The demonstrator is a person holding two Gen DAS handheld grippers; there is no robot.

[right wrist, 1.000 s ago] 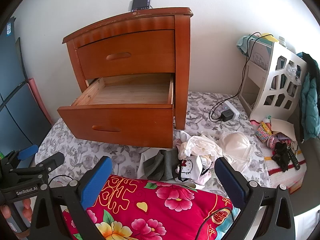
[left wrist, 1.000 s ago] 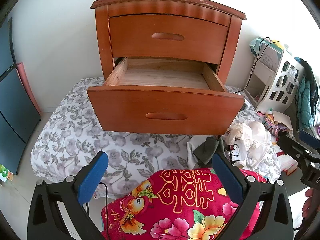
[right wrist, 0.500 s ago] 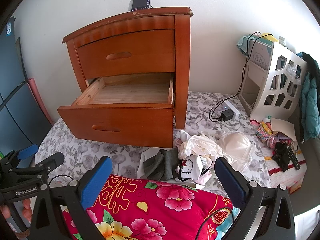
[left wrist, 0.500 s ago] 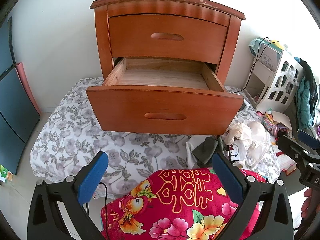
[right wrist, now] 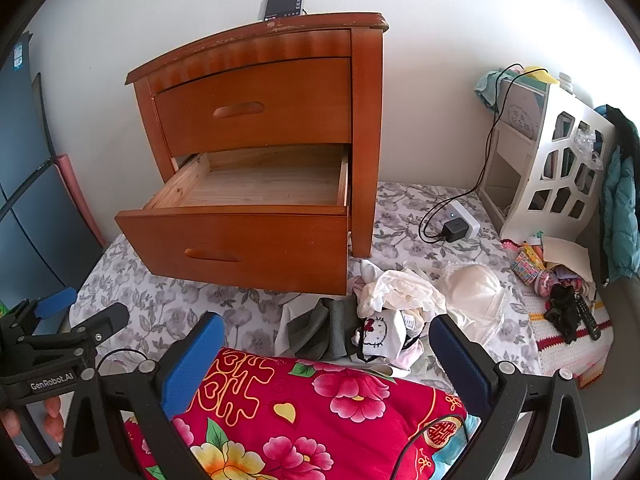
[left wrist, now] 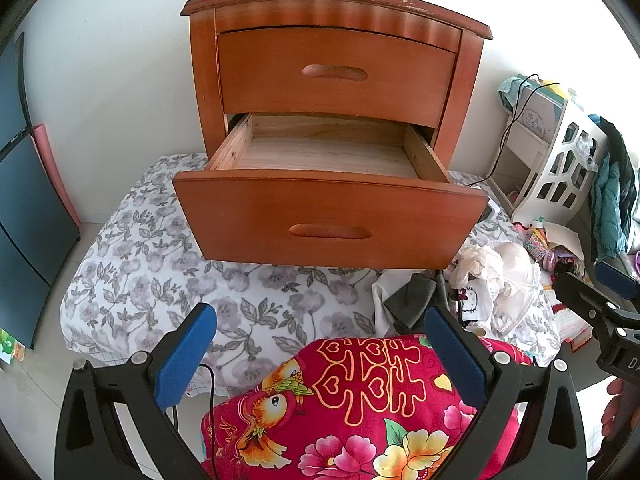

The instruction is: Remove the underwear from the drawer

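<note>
Each gripper is built from a black frame with triangular cut-outs, and silver screw heads are set at the joints. The left gripper (left wrist: 320,344) is fitted with two blue fingers (left wrist: 186,354), as is the right gripper (right wrist: 326,354), whose pads (right wrist: 460,364) are a darker blue. White lettering (GenRobot.AI) is printed on the left unit's body where it appears in the right wrist view. A thin black cable is seen by each frame.
</note>
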